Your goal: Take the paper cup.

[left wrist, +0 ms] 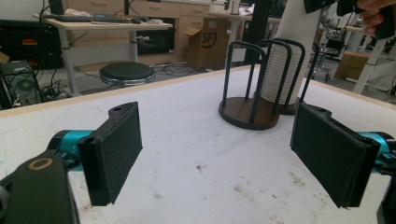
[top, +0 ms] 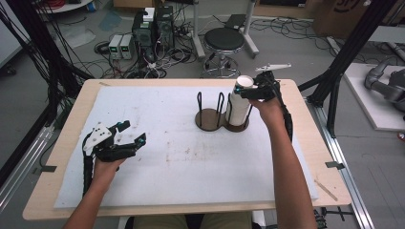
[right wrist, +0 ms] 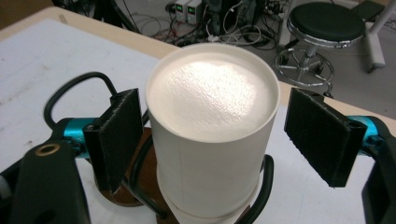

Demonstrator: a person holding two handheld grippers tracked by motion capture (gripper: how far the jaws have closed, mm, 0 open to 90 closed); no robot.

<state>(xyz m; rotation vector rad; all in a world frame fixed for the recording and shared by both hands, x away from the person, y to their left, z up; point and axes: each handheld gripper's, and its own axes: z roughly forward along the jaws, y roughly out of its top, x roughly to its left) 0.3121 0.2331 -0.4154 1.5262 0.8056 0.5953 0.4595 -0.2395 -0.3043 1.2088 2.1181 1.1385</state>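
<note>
A stack of white paper cups (top: 239,107), turned bottom up, stands in the right-hand ring of a black wire holder with two round wooden bases (top: 208,119). My right gripper (top: 246,90) reaches over the stack from the right. Its open jaws stand either side of the top cup (right wrist: 212,93), with a thin gap showing at the right pad (right wrist: 322,133). My left gripper (top: 133,132) rests low over the white mat (top: 181,162) at the left, open with nothing between its pads (left wrist: 114,149). From there the holder (left wrist: 247,114) and the cup stack (left wrist: 280,70) are ahead to the right.
The holder's left ring (top: 210,102) has no cups in it. The mat covers most of the wooden table (top: 71,119). Beyond the far edge are a black stool (top: 223,40), power supplies (top: 122,45) and loose cables on the floor.
</note>
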